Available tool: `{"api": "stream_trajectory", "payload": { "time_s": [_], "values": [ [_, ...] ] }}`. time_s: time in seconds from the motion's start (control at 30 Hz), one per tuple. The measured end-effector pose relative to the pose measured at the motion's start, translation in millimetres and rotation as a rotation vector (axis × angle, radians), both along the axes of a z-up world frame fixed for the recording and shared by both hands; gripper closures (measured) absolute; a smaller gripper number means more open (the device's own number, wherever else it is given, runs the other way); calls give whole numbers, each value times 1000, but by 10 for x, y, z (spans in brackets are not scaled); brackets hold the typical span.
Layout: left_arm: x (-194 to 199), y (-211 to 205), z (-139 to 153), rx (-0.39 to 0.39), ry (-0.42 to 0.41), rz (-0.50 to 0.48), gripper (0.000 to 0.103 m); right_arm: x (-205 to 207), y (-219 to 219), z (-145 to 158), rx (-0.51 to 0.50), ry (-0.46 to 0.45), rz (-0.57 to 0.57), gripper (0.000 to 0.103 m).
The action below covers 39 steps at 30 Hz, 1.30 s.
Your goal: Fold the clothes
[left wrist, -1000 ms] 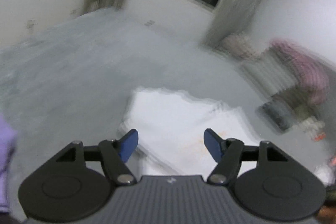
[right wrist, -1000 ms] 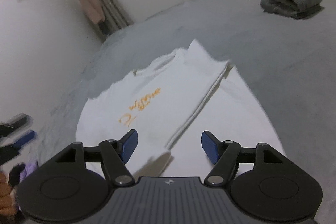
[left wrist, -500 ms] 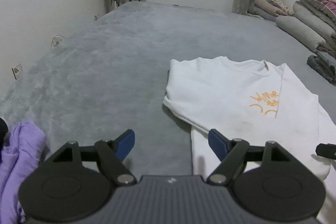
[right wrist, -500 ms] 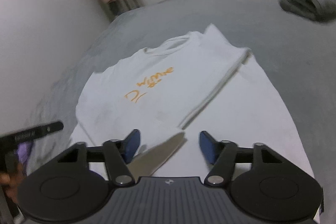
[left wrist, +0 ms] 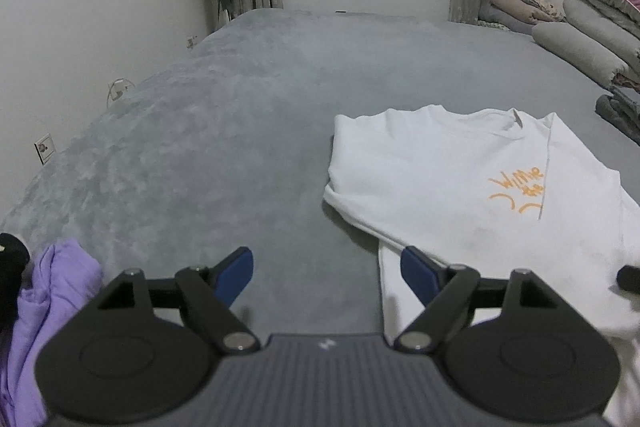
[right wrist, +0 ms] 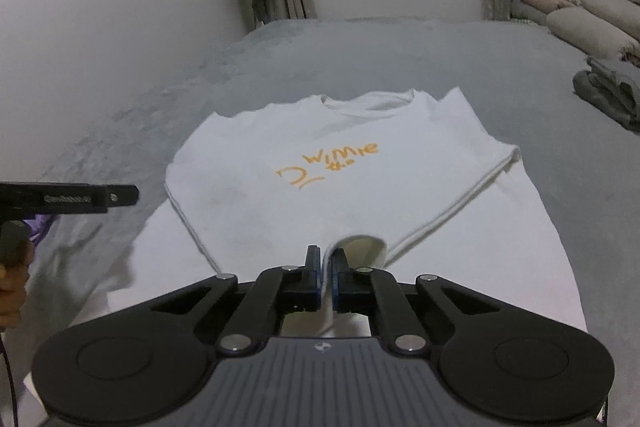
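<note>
Shirt is lying on the grey bed, both sleeves folded in. Right gripper is pinching its near sleeve cuff; left gripper is hanging wide apart, holding nothing. Probably next: left grabbing the hem for the crosswise fold.

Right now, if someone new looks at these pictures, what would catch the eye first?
The white T-shirt with orange lettering, spread on the grey bed. The right gripper is shut on a cloth fold at its near edge, while the left gripper hangs open beside it.
</note>
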State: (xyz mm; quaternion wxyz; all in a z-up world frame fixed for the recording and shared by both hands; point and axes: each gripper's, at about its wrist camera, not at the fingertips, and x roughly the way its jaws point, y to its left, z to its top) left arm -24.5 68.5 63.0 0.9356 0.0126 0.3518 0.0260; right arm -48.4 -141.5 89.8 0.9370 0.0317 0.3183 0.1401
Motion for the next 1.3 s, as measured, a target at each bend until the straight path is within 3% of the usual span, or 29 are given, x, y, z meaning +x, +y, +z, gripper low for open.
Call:
{"api": "stream_trajectory", "payload": {
  "time_s": [0.27,0.3,0.37,0.53,0.67,0.7,0.73,0.77,1.1,1.3],
  "values": [
    [23,8,-47,5,14,4,23,-12,56,8,-1,-5,50,95],
    [25,9,-52,4,16,5,23,-4,67,-9,-10,4,54,91],
    [29,11,-60,0,21,5,23,14,84,-36,-25,19,56,72],
    [38,21,-73,-6,28,7,23,32,61,-54,-42,31,36,62],
    [42,31,-74,-11,31,9,23,24,48,-75,-55,38,41,64],
    [42,34,-75,-13,31,10,23,23,46,-75,-54,38,44,70],
    [43,37,-75,-14,32,10,23,23,40,-67,-51,34,42,87],
    [44,40,-75,-16,33,11,23,22,34,-60,-47,29,40,97],
    [56,74,-81,-37,41,17,23,12,-90,30,10,3,23,97],
    [71,107,-93,-62,51,23,23,43,-161,0,66,54,16,81]
  ]
}}
